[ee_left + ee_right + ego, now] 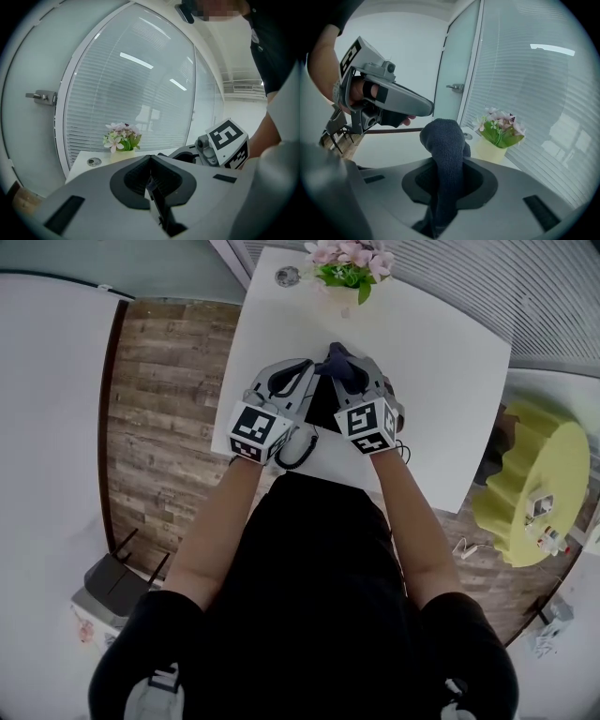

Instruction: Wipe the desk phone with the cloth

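Note:
The black desk phone (324, 411) lies on the white table (441, 362), mostly hidden under my two grippers; its coiled cord (298, 450) shows at the near edge. My right gripper (343, 360) (449, 161) is shut on a dark blue-grey cloth (345, 371) (445, 150), which bulges out past the jaws above the phone. The left gripper (309, 369) (151, 161) hovers close beside it, jaws shut together with nothing between them. Both grippers are tilted up, so neither gripper view shows the phone.
A small pot of pink flowers (349, 268) (121, 138) (497, 133) and a round cable port (287, 277) sit at the table's far edge. A yellow round stool (530, 488) stands to the right. A glass wall with blinds and a door handle (42, 97) lie beyond.

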`<action>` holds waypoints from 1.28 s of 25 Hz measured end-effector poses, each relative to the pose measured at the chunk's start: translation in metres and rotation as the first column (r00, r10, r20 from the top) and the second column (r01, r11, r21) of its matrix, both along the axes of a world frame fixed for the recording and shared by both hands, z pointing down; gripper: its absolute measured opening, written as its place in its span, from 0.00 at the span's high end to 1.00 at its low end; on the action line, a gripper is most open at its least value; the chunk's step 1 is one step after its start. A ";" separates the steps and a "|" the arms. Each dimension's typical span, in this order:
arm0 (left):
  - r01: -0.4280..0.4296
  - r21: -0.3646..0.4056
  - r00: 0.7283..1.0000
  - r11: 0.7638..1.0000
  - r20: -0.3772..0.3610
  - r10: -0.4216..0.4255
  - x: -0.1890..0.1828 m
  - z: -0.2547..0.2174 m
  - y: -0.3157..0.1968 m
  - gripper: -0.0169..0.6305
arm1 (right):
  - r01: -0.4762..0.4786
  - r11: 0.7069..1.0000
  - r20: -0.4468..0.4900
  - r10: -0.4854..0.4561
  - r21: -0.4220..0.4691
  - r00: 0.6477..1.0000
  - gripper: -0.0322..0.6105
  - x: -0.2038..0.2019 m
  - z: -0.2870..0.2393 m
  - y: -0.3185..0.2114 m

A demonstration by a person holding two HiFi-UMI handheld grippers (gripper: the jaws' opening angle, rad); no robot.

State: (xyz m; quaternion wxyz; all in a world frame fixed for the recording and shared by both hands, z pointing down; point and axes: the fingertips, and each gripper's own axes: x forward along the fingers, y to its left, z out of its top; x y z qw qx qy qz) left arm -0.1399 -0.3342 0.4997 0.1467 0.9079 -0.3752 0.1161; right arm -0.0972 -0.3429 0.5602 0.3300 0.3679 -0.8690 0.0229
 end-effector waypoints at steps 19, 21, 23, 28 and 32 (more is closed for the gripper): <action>0.015 -0.053 1.000 0.999 0.021 -0.014 -0.003 0.032 0.012 0.96 | 0.036 0.999 -0.027 -0.035 0.026 0.999 0.82 -0.008 0.018 0.020; 0.014 -0.057 1.000 0.998 0.027 -0.013 -0.005 0.035 0.016 0.96 | 0.038 0.999 -0.026 -0.037 0.020 0.999 0.82 -0.008 0.020 0.023; 0.014 -0.061 0.999 0.998 0.033 -0.012 -0.007 0.039 0.020 0.96 | 0.038 0.999 -0.024 -0.037 0.014 0.999 0.82 -0.009 0.022 0.027; 0.003 -0.060 0.998 0.998 0.071 0.002 -0.011 0.046 0.033 0.96 | 0.040 0.999 -0.025 -0.040 0.005 0.999 0.82 -0.012 0.028 0.039; -0.002 -0.068 0.997 0.998 0.071 0.007 -0.013 0.050 0.042 0.96 | 0.041 0.999 -0.023 -0.041 -0.004 0.999 0.82 -0.015 0.033 0.049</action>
